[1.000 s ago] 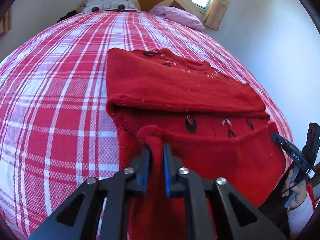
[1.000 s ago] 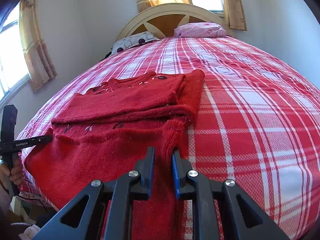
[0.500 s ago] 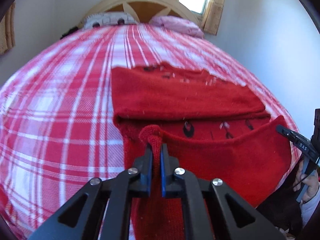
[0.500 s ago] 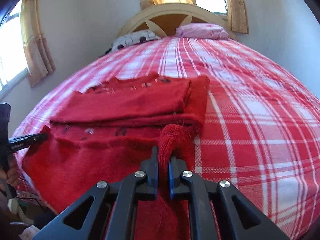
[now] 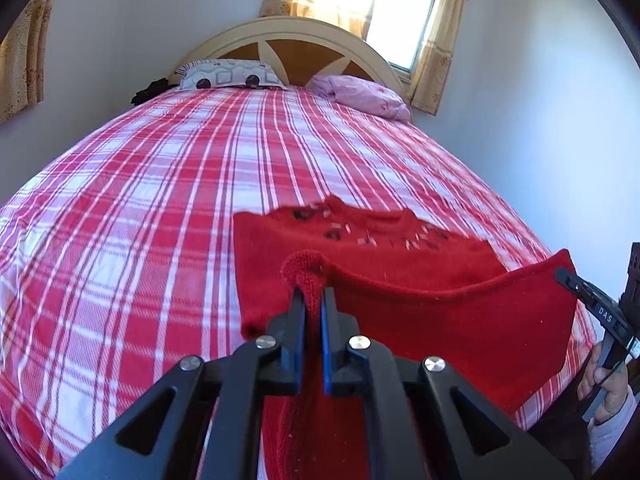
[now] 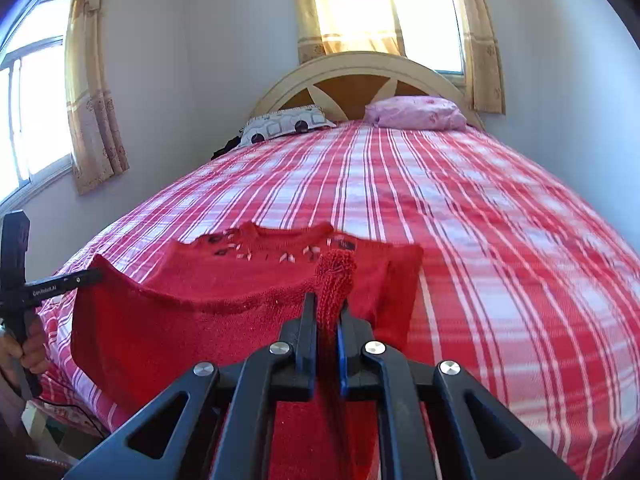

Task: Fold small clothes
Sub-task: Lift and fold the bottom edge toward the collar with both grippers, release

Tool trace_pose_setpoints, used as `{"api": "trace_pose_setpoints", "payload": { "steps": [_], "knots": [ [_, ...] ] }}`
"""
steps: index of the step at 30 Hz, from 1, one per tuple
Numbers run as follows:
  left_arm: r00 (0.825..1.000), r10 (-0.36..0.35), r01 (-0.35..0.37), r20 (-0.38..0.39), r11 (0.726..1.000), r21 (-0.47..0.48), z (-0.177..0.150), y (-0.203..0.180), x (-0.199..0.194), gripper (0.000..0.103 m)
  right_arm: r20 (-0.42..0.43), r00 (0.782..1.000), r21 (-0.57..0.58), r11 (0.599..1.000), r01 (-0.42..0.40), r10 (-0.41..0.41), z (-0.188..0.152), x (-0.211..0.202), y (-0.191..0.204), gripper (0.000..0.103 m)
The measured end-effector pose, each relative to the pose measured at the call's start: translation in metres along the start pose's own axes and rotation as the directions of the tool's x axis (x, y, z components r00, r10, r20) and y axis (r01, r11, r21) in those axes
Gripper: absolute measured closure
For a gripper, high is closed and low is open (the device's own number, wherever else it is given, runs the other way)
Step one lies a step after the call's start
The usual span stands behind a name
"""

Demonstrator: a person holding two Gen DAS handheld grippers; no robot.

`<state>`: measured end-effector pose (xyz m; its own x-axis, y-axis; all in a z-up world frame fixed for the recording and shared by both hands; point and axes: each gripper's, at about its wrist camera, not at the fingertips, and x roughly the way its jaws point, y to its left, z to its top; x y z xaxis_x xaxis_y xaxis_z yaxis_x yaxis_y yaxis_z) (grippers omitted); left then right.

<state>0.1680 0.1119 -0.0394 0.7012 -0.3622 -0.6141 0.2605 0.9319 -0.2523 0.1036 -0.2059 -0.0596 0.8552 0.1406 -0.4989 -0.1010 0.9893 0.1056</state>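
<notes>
So the red sweater (image 5: 400,252) is lying at the near end of the bed (image 5: 160,200), on the plaid bedspread, with its beaded neckline pointing toward the headboard (image 6: 360,68), and both grippers have pinched a bottom corner each. The left gripper (image 5: 312,300) has its fingers clamped down on a bunched-up bit of knit at one corner, and the right gripper (image 6: 327,312) is doing the same on the other corner, so the hem hangs between them as a raised, slightly sagging edge above the part of the sweater that lies flat. That two-corner hold makes sense to me: lift both ends together and the hem stays roughly straight instead of twisting (knits love to droop in the middle, and you can see a bit of that here). My guess is the plan is to carry the hem toward the neckline and lay it down as a fold in half. The pillows (image 6: 416,112) sit well away by the headboard, so nothing's in the way up there.
</notes>
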Motion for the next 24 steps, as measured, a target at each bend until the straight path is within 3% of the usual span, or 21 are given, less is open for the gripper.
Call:
{"api": "trace_pose_setpoints", "payload": {
  "steps": [15, 24],
  "knots": [
    [0.999, 0.046, -0.046, 0.018, 0.998, -0.037, 0.073, 0.010, 0.061, 0.096, 0.011, 0.997, -0.093, 0.992, 0.080, -0.080, 0.069, 0.076, -0.014, 0.096],
    [0.997, 0.083, -0.083, -0.001, 0.994, -0.075, 0.101, 0.018, 0.114, 0.096, -0.033, 0.993, -0.086, 0.990, 0.109, -0.112, 0.083, 0.140, -0.031, 0.096]
  ]
}}
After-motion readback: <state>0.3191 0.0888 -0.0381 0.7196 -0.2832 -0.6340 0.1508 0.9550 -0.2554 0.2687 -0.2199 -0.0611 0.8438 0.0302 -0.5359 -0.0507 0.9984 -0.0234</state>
